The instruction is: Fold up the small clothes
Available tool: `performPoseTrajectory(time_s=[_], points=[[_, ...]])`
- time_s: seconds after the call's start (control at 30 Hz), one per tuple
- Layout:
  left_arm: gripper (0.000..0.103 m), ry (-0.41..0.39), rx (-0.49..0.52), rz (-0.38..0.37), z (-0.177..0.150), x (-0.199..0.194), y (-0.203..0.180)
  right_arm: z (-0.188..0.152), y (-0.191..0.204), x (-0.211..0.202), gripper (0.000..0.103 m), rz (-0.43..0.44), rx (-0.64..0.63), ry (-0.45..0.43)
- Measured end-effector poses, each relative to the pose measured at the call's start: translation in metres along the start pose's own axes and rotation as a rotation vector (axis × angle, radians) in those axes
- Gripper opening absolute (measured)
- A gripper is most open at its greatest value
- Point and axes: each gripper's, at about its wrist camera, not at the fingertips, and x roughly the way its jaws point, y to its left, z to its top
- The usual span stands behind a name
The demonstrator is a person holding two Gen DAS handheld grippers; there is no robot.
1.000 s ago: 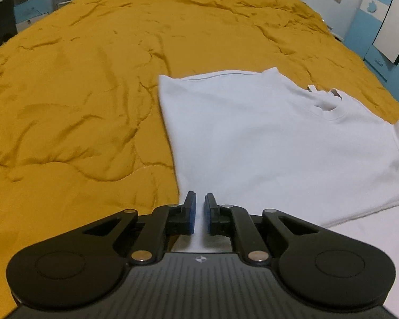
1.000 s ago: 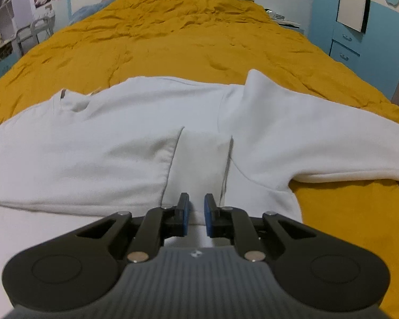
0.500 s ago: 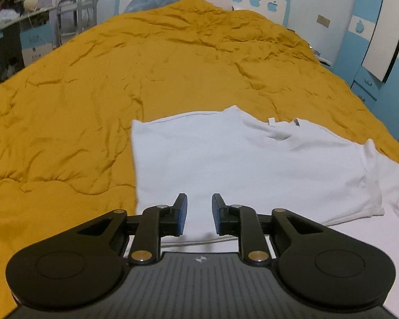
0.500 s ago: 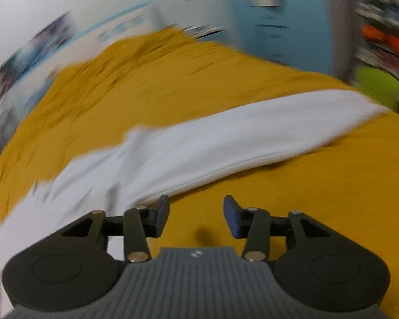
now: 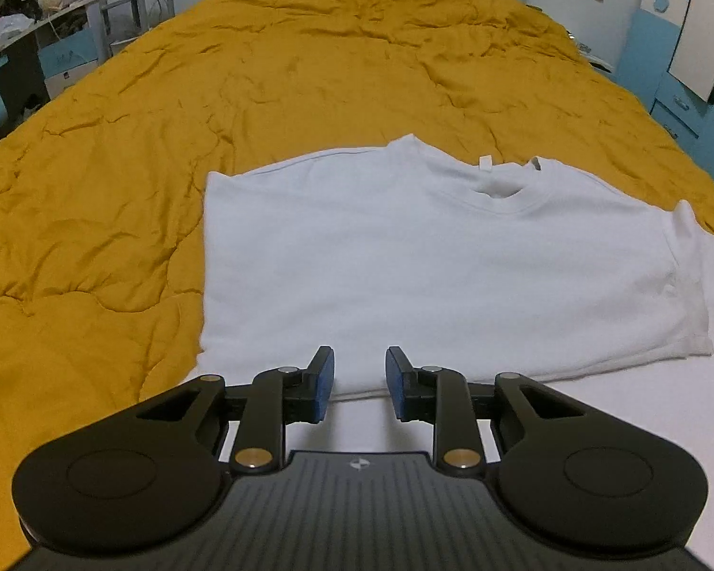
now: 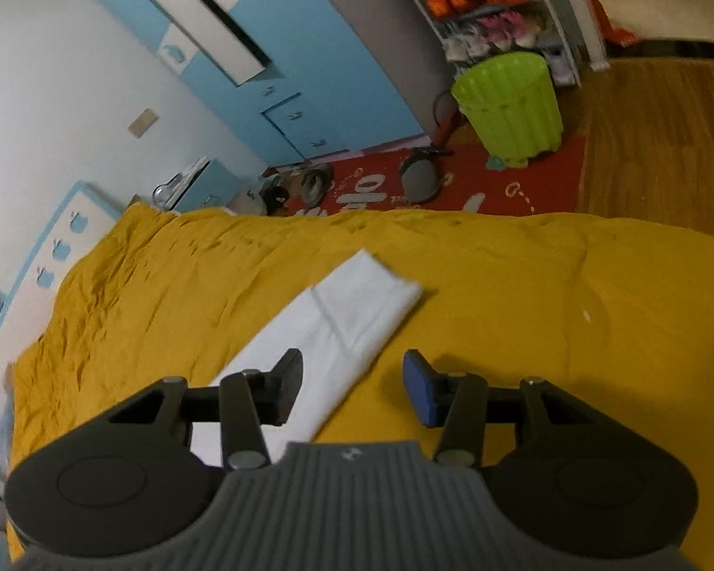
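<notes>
The white cotton long-sleeved shirt (image 5: 428,257) lies flat on the mustard-yellow quilted bedspread (image 5: 119,181), collar toward the far end of the bed, its left side folded to a straight edge.

Left gripper (image 5: 360,376): held low and level above the shirt's near hem, pointing up the bed. The jaws stand moderately apart with nothing between them; the blue pads (image 5: 326,378) are clear of the fabric.

Right gripper (image 6: 352,388): rolled to one side and pointing across the bed toward the room, over the shirt's outstretched white sleeve (image 6: 347,319). The jaws are spread wide and grip nothing. The left finger (image 6: 288,380) sits over the sleeve cloth, the right over bare bedspread; whether either touches the surface cannot be judged from this angle.

Beyond the bed edge stand a lime-green ribbed plastic bin (image 6: 511,104) on a red floor mat (image 6: 452,181), and blue cabinet doors (image 6: 309,62).
</notes>
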Motion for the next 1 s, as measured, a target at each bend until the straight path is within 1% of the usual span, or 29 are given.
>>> performPoseTrajectory(time_s=[0.07,0.13,0.17,0.23,0.27,0.37,0.43,0.5,0.57,0.67,0.73,0.87,1.0], points=[[0.031,0.002,-0.005,0.008,0.002,0.002,-0.001,0.008,-0.001,0.014,0.043,-0.027,0.001,0.009],[0.031,0.005,-0.004,0.017,0.003,0.004,-0.001,0.015,-0.001,0.031,0.031,-0.031,-0.006,0.031],[0.031,0.005,-0.006,0.021,0.004,0.005,0.000,0.016,0.000,0.036,0.026,-0.036,-0.011,0.038],[0.031,0.003,-0.012,0.024,0.005,0.004,0.003,0.017,0.004,0.044,0.004,-0.075,-0.038,0.040],[0.031,0.000,-0.013,0.026,0.005,0.003,0.006,0.019,0.007,0.044,0.000,-0.094,-0.062,0.034],[0.031,-0.013,-0.029,0.036,0.007,-0.002,0.018,0.021,0.030,0.030,0.000,-0.089,-0.178,-0.031],[0.031,-0.030,-0.052,0.039,0.008,-0.007,0.028,0.022,0.059,0.015,0.000,-0.080,-0.289,-0.073],[0.031,-0.049,-0.079,0.035,0.009,-0.014,0.036,0.021,0.092,-0.003,0.000,-0.056,-0.369,-0.105],[0.031,-0.071,-0.099,0.020,0.007,-0.022,0.044,0.019,0.134,-0.028,0.000,0.005,-0.445,-0.145],[0.031,-0.105,-0.098,0.014,0.003,-0.035,0.053,0.008,0.205,-0.070,0.000,0.109,-0.554,-0.212],[0.031,-0.123,-0.104,0.006,0.000,-0.043,0.061,-0.005,0.259,-0.102,0.000,0.200,-0.630,-0.251],[0.031,-0.149,-0.153,-0.012,-0.006,-0.054,0.082,-0.038,0.351,-0.154,0.000,0.361,-0.727,-0.251],[0.031,-0.171,-0.179,-0.042,-0.009,-0.064,0.099,-0.092,0.430,-0.203,0.000,0.517,-0.798,-0.237]])
